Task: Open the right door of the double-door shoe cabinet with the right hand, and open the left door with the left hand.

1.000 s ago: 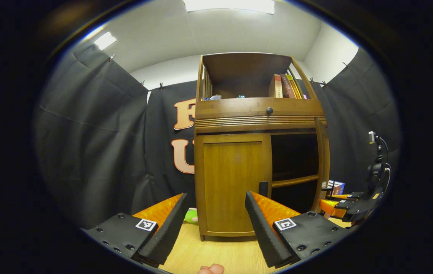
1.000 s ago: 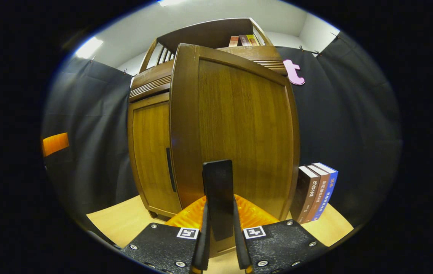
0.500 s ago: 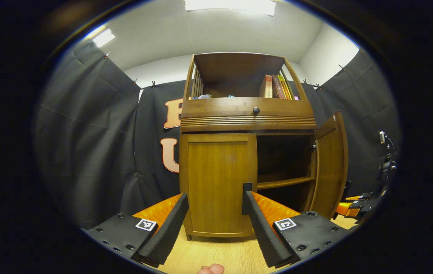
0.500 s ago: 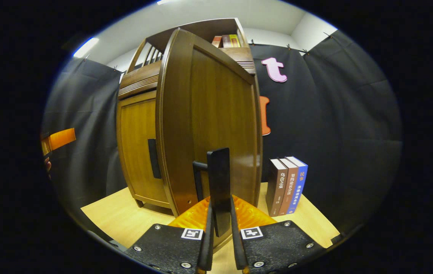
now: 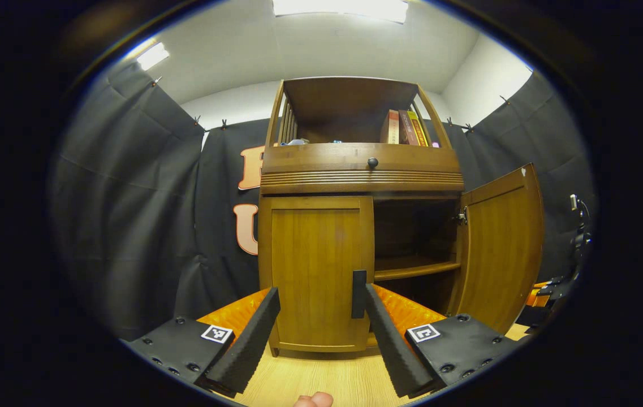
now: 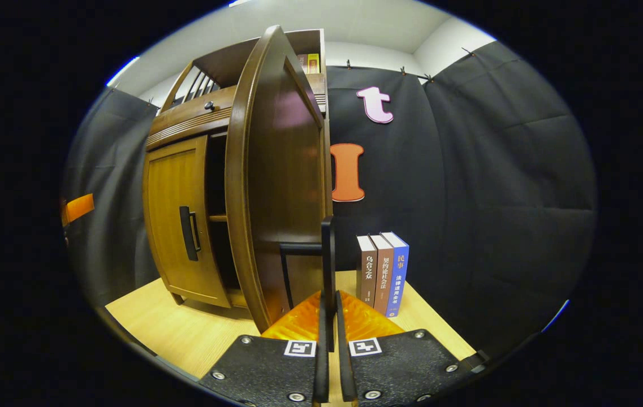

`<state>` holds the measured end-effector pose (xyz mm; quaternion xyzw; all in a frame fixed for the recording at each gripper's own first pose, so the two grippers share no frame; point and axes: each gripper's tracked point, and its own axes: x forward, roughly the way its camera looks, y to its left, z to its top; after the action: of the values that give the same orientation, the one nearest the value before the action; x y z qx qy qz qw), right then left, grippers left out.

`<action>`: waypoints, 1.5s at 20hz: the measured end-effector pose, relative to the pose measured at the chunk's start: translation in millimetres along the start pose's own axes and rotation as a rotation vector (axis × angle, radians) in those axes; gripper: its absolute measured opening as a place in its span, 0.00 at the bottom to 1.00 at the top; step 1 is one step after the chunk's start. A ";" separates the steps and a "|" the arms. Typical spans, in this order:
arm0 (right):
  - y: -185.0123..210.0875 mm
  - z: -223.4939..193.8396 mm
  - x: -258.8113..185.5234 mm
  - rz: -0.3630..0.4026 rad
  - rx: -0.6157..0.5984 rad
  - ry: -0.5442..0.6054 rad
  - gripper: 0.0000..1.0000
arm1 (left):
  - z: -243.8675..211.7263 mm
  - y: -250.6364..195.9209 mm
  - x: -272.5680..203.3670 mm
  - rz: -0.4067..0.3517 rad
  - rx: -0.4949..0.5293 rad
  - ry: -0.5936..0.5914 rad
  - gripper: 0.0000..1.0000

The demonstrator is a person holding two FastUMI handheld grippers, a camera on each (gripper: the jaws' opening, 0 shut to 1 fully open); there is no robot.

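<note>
A brown wooden shoe cabinet (image 5: 361,169) stands on the light wood floor. In the left gripper view its left door (image 5: 313,271) is closed, and that door's black handle (image 5: 358,294) sits just by my right finger's tip. My left gripper (image 5: 321,295) is open, a short way in front of this door, holding nothing. The right door (image 6: 276,181) is swung wide open, showing a dark inside with a shelf (image 5: 416,270). My right gripper (image 6: 328,308) is shut on the right door's handle (image 6: 327,254). It also shows at the far right (image 5: 547,288).
Three upright books (image 6: 383,271) stand on the floor right of the open door. More books (image 5: 403,127) sit on the cabinet's top shelf, above a drawer with a round knob (image 5: 372,163). Black cloth walls close in on both sides. A fingertip (image 5: 313,400) shows at the bottom.
The right door has swung much further open, pulled by my right gripper on its handle. My left gripper has shifted so the left door's handle now lies by its right finger.
</note>
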<state>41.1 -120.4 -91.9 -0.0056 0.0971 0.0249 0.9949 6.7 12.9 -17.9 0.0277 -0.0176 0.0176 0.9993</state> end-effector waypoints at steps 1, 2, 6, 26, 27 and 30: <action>-4.5 -0.1 -0.1 0.020 -0.005 -0.001 0.21 | 0.8 -0.5 1.1 0.000 -0.001 0.000 0.96; -10.7 -0.8 0.9 0.041 -0.009 -0.003 0.07 | 1.4 -1.3 1.1 0.001 -0.001 0.000 0.96; -44.0 0.9 5.8 0.123 0.014 -0.007 0.21 | 2.2 4.8 -1.0 0.019 -0.003 -0.003 0.96; -13.8 -2.5 -87.0 0.039 0.022 0.030 0.13 | -22.7 13.5 9.8 0.051 -0.004 0.041 0.96; 1.1 3.3 -85.9 0.045 0.034 0.022 0.13 | -23.2 12.9 9.9 0.048 -0.004 0.041 0.95; 45.3 22.8 -73.2 0.098 0.050 -0.022 0.12 | -27.8 12.7 11.8 0.044 -0.011 0.048 0.94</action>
<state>-28.5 -78.4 -55.6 0.0242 0.0871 0.0712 0.9934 18.9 27.6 -44.4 0.0213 0.0057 0.0399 0.9990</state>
